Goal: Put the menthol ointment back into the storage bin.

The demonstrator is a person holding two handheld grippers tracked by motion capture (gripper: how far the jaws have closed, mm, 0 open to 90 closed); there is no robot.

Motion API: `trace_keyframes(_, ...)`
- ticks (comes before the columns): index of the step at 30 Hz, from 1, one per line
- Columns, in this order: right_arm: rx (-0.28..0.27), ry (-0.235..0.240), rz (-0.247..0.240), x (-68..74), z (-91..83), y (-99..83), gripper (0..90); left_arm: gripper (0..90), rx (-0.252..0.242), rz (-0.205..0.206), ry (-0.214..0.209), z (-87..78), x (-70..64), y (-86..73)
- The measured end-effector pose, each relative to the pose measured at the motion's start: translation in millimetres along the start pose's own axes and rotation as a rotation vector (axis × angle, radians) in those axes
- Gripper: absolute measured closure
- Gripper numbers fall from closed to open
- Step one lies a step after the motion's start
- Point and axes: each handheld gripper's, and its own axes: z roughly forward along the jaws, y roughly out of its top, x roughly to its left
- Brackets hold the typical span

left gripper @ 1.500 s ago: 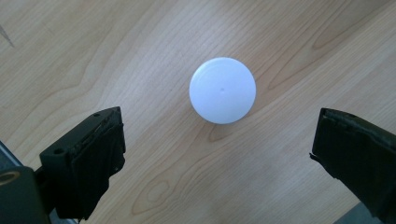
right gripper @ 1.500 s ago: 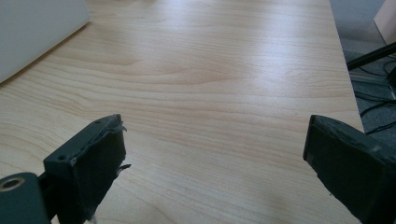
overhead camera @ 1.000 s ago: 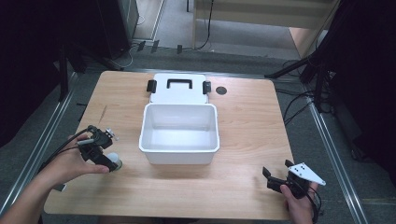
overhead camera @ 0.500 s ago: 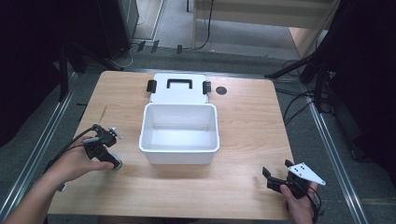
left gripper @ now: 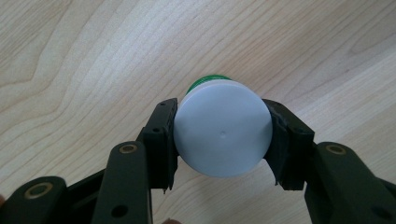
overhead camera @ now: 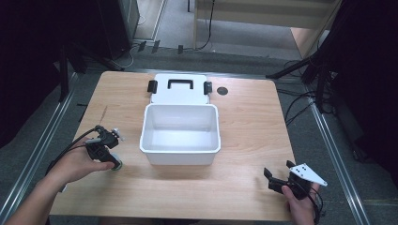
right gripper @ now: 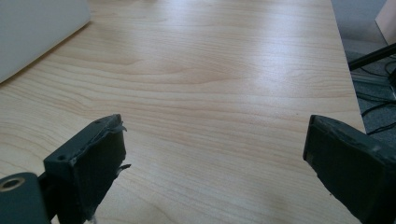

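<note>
1. The left gripper [left gripper: 223, 135] clamped a small round container with a flat white plastic face and a green rim [left gripper: 222, 134], possibly a capped jar.
2. It sat on the light wooden table [overhead camera: 244, 183] at nine o'clock of the open white plastic bin [overhead camera: 180, 133].
3. The right gripper [right gripper: 212, 163] was spread wide, holding nothing, at five o'clock.

Light wood table [overhead camera: 244, 126] — carries open white bin [overhead camera: 180, 133], its lid [overhead camera: 179, 89] behind, green-bodied white-capped bottle [left gripper: 222, 126] near left edge.
</note>
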Motion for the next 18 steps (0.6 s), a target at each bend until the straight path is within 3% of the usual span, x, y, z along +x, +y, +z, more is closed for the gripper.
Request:
trace_keyframes(2, 0.0, 0.001, 0.001, -0.1, 0.0, 0.0, 6.0, 51.1, 0.002, 0.003, -0.012, -3.4, 0.6, 0.2)
trace_keyframes(15, 0.001, 0.001, 0.005, 0.0, -0.1, 0.0, 6.0, 51.3, -0.008, 0.078, 0.015, -39.8, 1.2, 7.7)
trace_keyframes(18, 0.0, 0.002, 0.005, -0.1, -0.1, 0.0, 6.0, 51.3, -0.018, 0.075, 0.019, -51.2, 0.1, 11.2)
